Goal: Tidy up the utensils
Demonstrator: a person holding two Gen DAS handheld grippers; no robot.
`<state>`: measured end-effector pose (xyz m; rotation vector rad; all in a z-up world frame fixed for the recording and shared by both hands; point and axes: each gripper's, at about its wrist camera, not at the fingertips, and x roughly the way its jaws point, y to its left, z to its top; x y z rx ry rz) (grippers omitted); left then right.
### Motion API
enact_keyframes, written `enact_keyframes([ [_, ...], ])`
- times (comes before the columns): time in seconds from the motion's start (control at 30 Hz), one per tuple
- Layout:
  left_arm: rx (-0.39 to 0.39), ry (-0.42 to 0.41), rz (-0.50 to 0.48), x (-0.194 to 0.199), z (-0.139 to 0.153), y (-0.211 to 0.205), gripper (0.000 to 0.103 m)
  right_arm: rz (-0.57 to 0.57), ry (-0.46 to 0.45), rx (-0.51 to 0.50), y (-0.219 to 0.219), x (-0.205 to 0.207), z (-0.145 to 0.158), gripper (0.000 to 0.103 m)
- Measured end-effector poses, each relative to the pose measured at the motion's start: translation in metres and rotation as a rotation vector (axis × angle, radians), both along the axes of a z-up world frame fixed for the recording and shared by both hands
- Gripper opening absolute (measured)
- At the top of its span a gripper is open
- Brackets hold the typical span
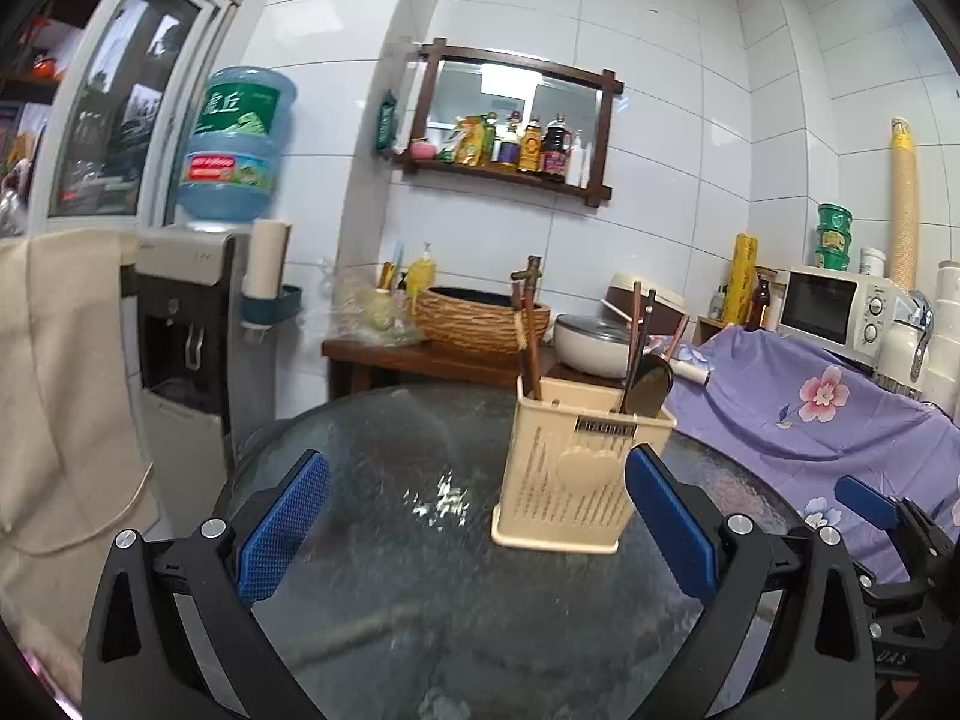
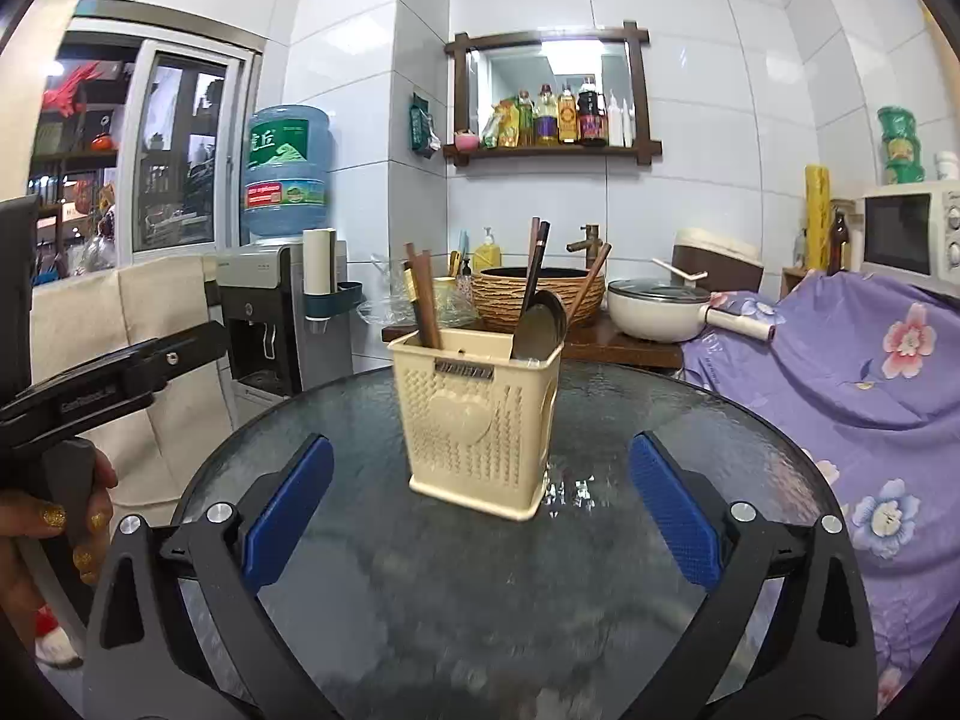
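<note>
The cream perforated plastic utensil caddy [image 2: 480,420] stands upright near the middle of the round dark textured-glass table [image 2: 690,420], its heart-embossed face turned toward the right wrist camera and one corner angled slightly forward. Out of its left compartment rise two brown wooden chopsticks [image 2: 425,300], long axis close to vertical with a slight lean to the left, tips down inside the caddy. In the right compartment a dark metal spoon [image 2: 539,324] stands bowl-up, its bowl showing just above the rim, and beside it more dark chopsticks [image 2: 536,264] point up and fan out a little, one reddish stick [image 2: 591,282] slanting off to the right. The right gripper [image 2: 480,516] hangs in front of the caddy with its blue pads [image 2: 675,510] spread wide, holding nothing, the caddy sitting between and beyond them. The left gripper [image 1: 477,525] is likewise wide apart and bare; in its view the caddy [image 1: 576,474] sits toward its right finger pad [image 1: 672,522]. At the left edge of the right camera's view, a hand with gold-glitter nails [image 2: 36,540] grips the black handle of the left tool. Behind the table a woven basket-style basin [image 2: 537,297], a white lidded pan [image 2: 660,312] and a purple floral cloth [image 2: 870,372] are in view.
</note>
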<state>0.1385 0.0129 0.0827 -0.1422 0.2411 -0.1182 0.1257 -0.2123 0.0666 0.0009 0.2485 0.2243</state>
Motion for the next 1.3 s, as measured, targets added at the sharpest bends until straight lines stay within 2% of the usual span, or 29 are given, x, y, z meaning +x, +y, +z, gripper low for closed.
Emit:
enact_keyframes([
  [0.13,-0.003,0.018,0.004,-0.032,-0.017,-0.001,0.096,-0.017,-0.007,0.011,0.001,-0.038,-0.017,0.097],
  [0.33,0.082,0.072,-0.009,-0.075,-0.040,-0.012,0.096,-0.034,-0.017,-0.004,0.000,-0.085,-0.029,0.097],
  [0.63,0.137,0.058,0.008,-0.118,-0.047,-0.013,0.096,-0.056,-0.039,-0.031,-0.004,-0.137,-0.033,0.097],
  [0.77,0.152,0.056,0.008,-0.126,-0.048,-0.012,0.096,-0.052,-0.036,-0.036,-0.004,-0.147,-0.032,0.097],
  [0.97,0.118,0.054,0.029,-0.131,-0.047,-0.001,0.096,-0.039,-0.044,-0.043,-0.001,-0.152,-0.028,0.097],
  [1.3,0.124,0.049,0.035,-0.133,-0.041,0.001,0.096,-0.021,-0.046,-0.030,0.003,-0.151,-0.023,0.097],
])
